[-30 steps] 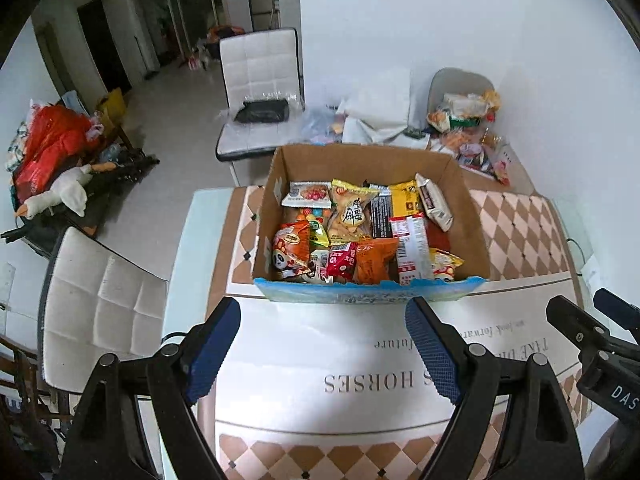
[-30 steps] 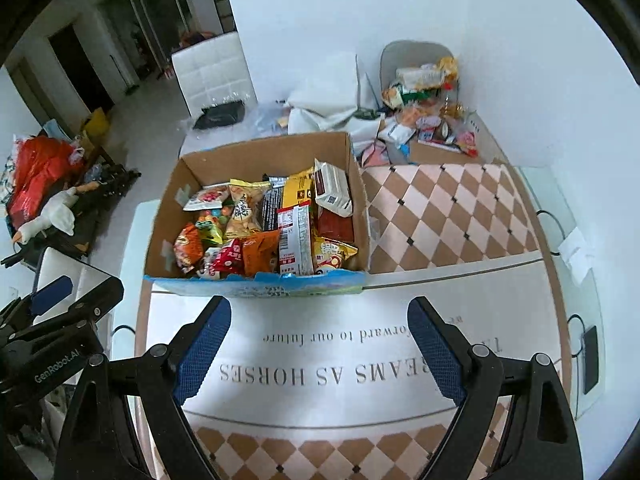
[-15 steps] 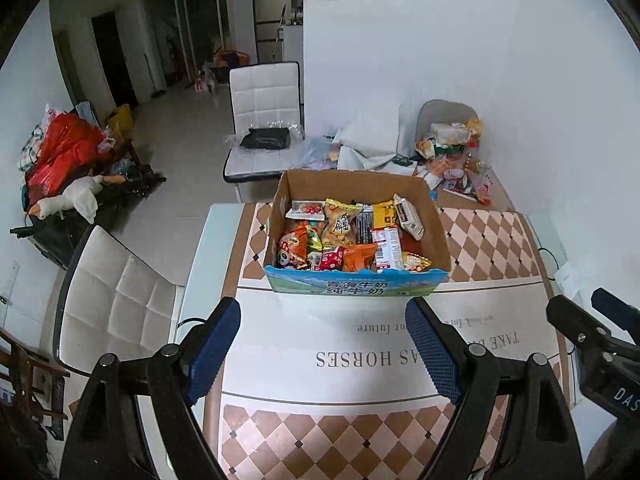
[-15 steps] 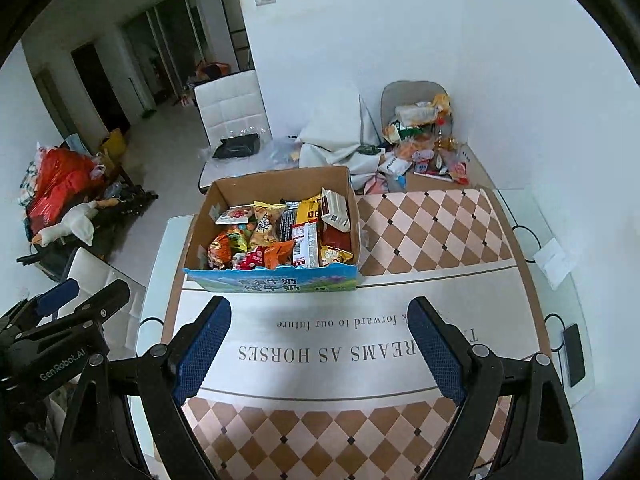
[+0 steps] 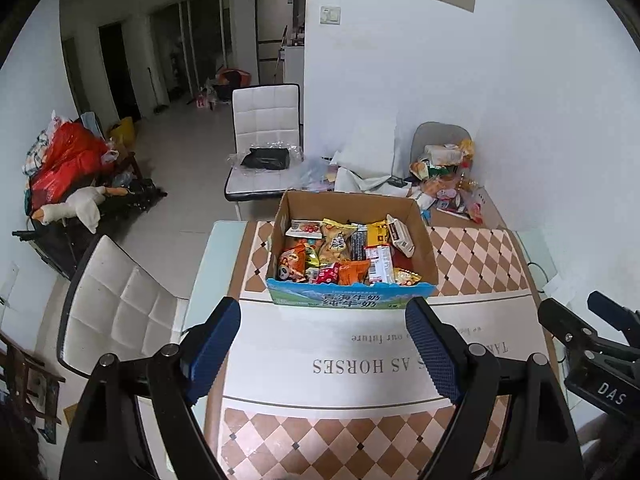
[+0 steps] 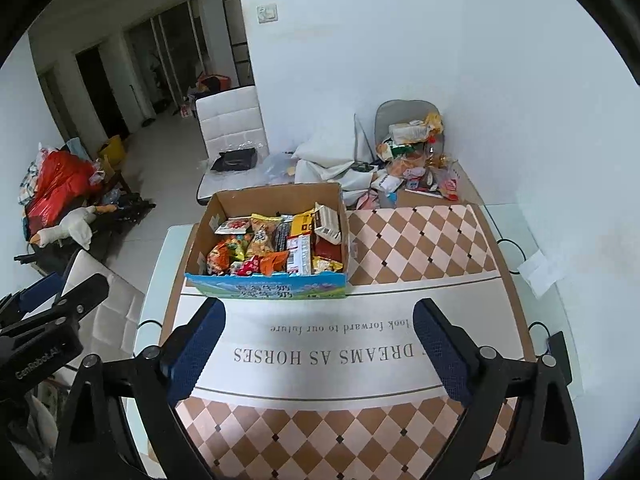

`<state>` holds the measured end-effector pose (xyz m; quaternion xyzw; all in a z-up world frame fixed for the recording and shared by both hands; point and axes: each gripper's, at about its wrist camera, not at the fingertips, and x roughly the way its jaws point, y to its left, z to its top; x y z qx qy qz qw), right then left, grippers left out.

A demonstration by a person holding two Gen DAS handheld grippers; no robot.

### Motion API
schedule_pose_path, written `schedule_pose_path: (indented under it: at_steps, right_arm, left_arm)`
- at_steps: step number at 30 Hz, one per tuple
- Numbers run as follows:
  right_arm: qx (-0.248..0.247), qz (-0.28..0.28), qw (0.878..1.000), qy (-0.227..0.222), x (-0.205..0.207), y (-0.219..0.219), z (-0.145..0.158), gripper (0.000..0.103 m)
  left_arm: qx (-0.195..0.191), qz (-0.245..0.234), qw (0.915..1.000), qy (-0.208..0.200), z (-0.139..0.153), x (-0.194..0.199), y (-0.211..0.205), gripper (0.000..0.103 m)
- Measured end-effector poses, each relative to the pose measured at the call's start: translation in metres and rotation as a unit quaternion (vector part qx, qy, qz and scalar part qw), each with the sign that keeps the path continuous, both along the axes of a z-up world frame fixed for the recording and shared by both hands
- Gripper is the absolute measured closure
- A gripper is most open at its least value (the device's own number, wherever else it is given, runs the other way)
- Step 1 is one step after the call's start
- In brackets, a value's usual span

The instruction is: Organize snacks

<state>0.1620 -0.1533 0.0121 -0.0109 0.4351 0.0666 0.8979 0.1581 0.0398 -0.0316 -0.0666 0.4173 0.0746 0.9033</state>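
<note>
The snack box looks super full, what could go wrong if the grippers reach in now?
1. The box is packed tight, so pulling one packet could drag its neighbours out onto the table.
2. The white packet leans on the box's right wall near the rim and might tip over the side.
3. Both the left gripper and the right gripper hang open side by side; reaching together, they could bump.

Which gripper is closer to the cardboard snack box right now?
Neither clearly. The left gripper hangs back from the cardboard snack box, roughly centred on it. The right gripper hangs equally far back, offset toward the box's right end. Both are open and empty.
</note>
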Motion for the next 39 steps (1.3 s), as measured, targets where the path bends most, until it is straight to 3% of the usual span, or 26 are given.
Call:
schedule_pose_path:
  at_steps: [1, 6, 22, 39]
  right_arm:
    - [0.001, -0.001, 1.0, -0.001, 0.002, 0.0, -0.001, 0.006]
    - [0.008, -0.005, 1.0, -0.006, 0.012, 0.002, -0.008, 0.005]
    - [-0.021, -0.016, 0.999, -0.04, 0.049, 0.014, -0.012, 0.004]
    - [-0.025, -0.013, 0.999, -0.041, 0.053, 0.016, -0.017, 0.004]
  left_arm:
    - [-0.003, -0.001, 1.0, -0.002, -0.001, 0.001, 0.0, 0.005]
    - [0.018, 0.009, 0.9997, -0.012, -0.007, 0.009, 0.0, 0.001]
    - [0.046, 0.024, 0.9986, -0.011, -0.023, 0.038, 0.003, 0.001]
    - [0.054, 0.022, 0.9983, -0.009, -0.026, 0.044, 0.0, 0.001]
